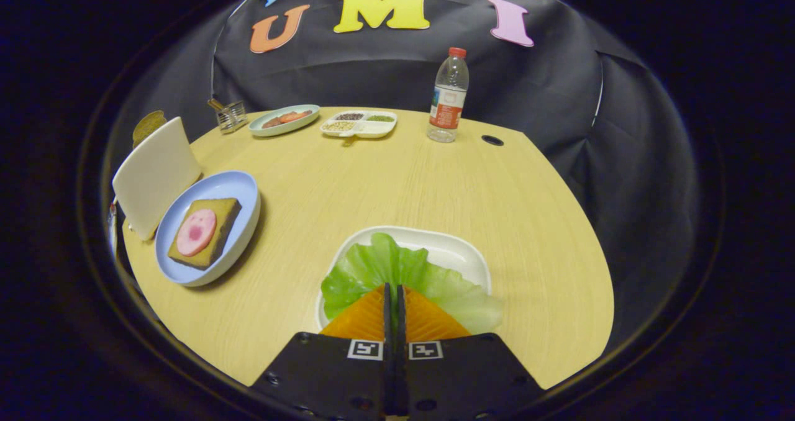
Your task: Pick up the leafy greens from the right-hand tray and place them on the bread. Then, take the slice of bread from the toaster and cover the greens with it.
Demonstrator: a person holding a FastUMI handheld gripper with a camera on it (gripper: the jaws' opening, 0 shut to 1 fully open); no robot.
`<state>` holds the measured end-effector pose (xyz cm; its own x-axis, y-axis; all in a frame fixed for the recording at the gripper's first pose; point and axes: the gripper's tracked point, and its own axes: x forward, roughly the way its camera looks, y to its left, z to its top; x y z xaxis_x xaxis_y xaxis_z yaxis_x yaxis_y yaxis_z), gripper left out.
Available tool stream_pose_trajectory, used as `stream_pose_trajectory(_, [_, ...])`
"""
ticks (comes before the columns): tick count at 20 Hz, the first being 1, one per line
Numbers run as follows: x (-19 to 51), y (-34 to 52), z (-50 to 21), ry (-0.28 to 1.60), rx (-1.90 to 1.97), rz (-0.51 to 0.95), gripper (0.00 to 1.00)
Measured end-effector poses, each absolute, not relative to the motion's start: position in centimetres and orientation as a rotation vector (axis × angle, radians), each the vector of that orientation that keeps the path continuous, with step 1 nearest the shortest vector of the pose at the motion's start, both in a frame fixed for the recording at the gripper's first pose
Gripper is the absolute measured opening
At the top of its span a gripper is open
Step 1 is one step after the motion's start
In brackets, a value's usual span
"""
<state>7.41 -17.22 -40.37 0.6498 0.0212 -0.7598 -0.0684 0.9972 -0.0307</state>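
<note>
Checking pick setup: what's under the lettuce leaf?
The lettuce leaf lies on a white tray on the table; the leaf's far right edge hangs over the rim. The shut gripper covers its near part, so a grasp can't be confirmed.

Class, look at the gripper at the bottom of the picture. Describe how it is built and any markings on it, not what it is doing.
The gripper has two narrow fingers that taper to a point. They stand together, over the lettuce. Behind them sits a wide black body with slanted sides and small screw holes. Two square black-and-white coded markers sit on it, one behind each finger. No cables or sleeve can be seen.
</note>
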Motion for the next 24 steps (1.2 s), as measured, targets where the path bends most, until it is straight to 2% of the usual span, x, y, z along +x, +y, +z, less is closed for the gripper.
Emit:
stream_pose_trajectory(10, [7.2,-13.9,-32.8,0.767,0.044,0.059,0.0])
stream_pose_trajectory(16, [7.9,-6.0,-28.9,0.729,0.068,0.142,0.0])
stream_pose_trajectory(24, [8.3,5.4,-30.4,0.762,0.055,0.242,0.0])
